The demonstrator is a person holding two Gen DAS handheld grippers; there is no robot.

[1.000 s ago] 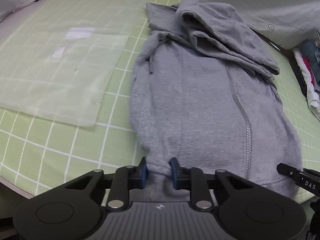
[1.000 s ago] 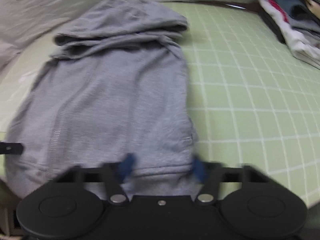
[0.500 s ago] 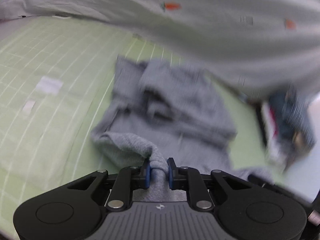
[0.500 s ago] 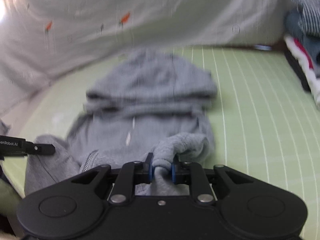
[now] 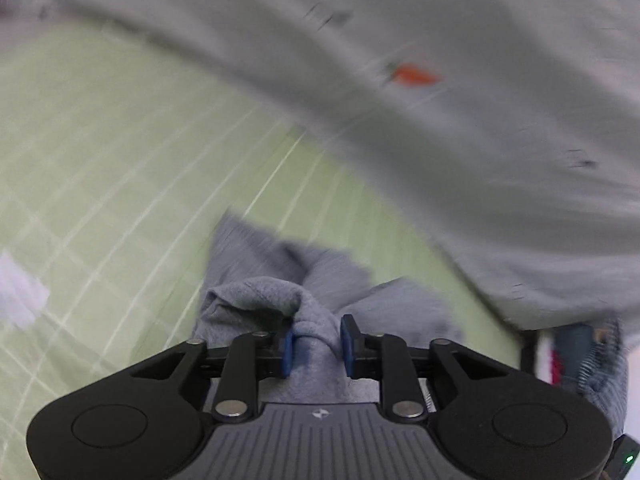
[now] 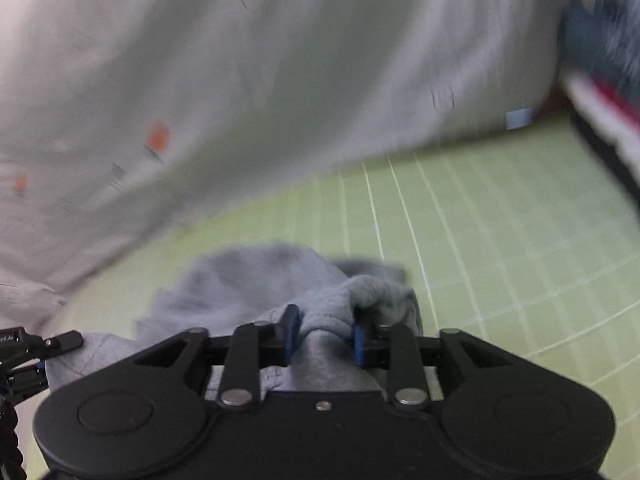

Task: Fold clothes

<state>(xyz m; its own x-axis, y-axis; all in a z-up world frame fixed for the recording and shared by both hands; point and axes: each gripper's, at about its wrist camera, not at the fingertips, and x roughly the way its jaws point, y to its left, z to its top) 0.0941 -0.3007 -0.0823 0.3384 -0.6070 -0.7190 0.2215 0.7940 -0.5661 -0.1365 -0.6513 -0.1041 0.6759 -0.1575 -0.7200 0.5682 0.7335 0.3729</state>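
From the left wrist camera, the left gripper [image 5: 317,345] has a bunched fold of the grey hoodie [image 5: 280,304] between its blue pads [image 5: 289,350]; its jaws have just been opening, and a sliver of gap shows beside the right-hand pad, so the cloth sits between them rather than being squeezed. The rest of the hoodie lies crumpled on the green gridded mat [image 5: 100,168], its far part smeared by blur. A pale printed sheet [image 5: 460,80] fills the top, and at the right edge a pile of clothes [image 5: 576,356] is cut off and too blurred to sort out. From the right wrist camera, the right gripper [image 6: 326,338] likewise has a hoodie [image 6: 260,276] fold between its pads [image 6: 292,336], jaws just widened, grip loose. The hem is hidden behind the gripper body. The other gripper's tip pokes in at the left edge [image 6: 60,342], mostly out of frame.
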